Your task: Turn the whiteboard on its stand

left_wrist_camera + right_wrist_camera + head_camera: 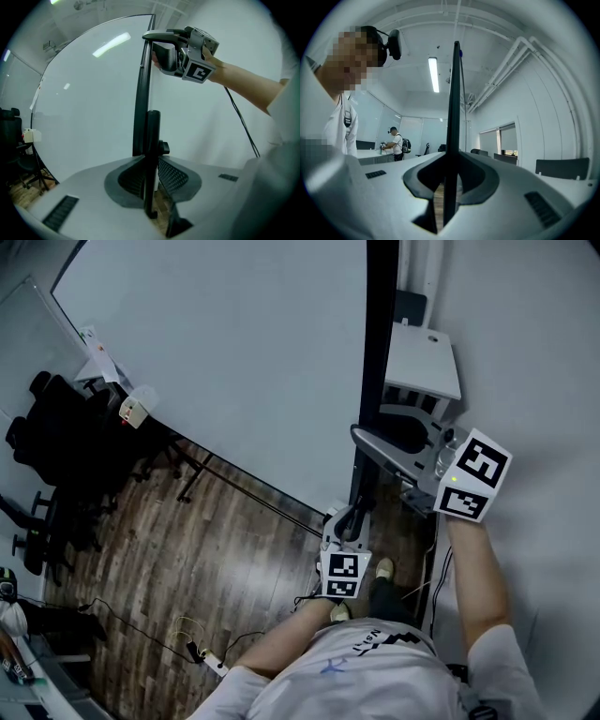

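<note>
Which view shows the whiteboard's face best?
Head view: the whiteboard shows most of its broad white face from above, down to the dark frame along its near side. The left gripper view shows the face too, but slanted and bent by the lens. The right gripper view sees only the dark edge, end-on.

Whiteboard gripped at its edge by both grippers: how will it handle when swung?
Likely stiff: the whiteboard is a big flat panel in a black frame, so should swing as one piece. Probably heavy, slow to start, given its area. The left gripper clamps a thin dark bar at that edge, the right gripper the frame, so pads might slip.
</note>
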A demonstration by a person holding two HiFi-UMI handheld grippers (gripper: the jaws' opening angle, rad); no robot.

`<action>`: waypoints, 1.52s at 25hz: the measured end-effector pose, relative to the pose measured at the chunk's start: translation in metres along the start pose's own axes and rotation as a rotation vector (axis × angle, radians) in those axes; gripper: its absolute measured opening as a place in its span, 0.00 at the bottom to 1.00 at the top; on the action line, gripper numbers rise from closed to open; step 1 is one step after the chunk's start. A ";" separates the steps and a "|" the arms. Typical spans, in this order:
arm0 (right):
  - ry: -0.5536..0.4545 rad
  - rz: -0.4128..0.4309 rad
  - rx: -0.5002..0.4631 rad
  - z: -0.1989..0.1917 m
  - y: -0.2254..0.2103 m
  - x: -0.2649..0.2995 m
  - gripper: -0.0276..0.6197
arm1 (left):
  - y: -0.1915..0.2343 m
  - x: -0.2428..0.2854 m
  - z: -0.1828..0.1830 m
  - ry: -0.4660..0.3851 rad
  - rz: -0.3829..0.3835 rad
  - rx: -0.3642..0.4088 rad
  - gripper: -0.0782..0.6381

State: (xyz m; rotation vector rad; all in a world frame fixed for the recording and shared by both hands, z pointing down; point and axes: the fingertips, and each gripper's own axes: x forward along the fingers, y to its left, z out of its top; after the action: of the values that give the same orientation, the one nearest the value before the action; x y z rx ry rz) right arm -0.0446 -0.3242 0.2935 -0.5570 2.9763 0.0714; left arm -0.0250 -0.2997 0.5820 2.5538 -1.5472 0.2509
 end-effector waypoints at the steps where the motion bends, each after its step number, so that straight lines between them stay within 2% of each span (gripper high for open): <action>1: 0.002 0.006 -0.002 0.002 -0.001 0.000 0.17 | -0.001 0.001 0.002 -0.001 0.000 -0.001 0.24; 6: 0.002 0.051 -0.028 0.011 -0.023 -0.005 0.17 | -0.005 0.023 0.015 -0.012 0.024 -0.006 0.24; 16: 0.018 0.055 -0.027 -0.005 -0.033 -0.010 0.17 | -0.006 0.043 0.001 0.020 0.009 -0.001 0.24; 19: 0.014 0.051 -0.025 -0.006 -0.035 -0.010 0.16 | -0.005 0.043 0.000 0.002 0.007 0.006 0.24; 23: 0.030 0.086 -0.043 -0.009 -0.033 -0.009 0.17 | -0.005 0.043 -0.002 -0.014 0.028 -0.002 0.24; 30: 0.062 0.123 -0.018 0.012 -0.097 -0.038 0.16 | -0.032 0.106 0.030 0.025 0.063 -0.029 0.24; 33: 0.073 0.142 -0.027 0.025 -0.094 -0.053 0.17 | -0.050 0.104 0.041 0.023 0.059 -0.019 0.24; 38: 0.070 0.121 -0.023 0.044 -0.092 -0.078 0.17 | -0.078 0.099 0.055 0.013 0.040 -0.023 0.23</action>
State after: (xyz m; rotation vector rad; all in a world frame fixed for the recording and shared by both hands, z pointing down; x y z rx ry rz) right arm 0.0652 -0.3789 0.2568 -0.3894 3.0787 0.0993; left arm 0.0932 -0.3612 0.5465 2.5009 -1.5891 0.2527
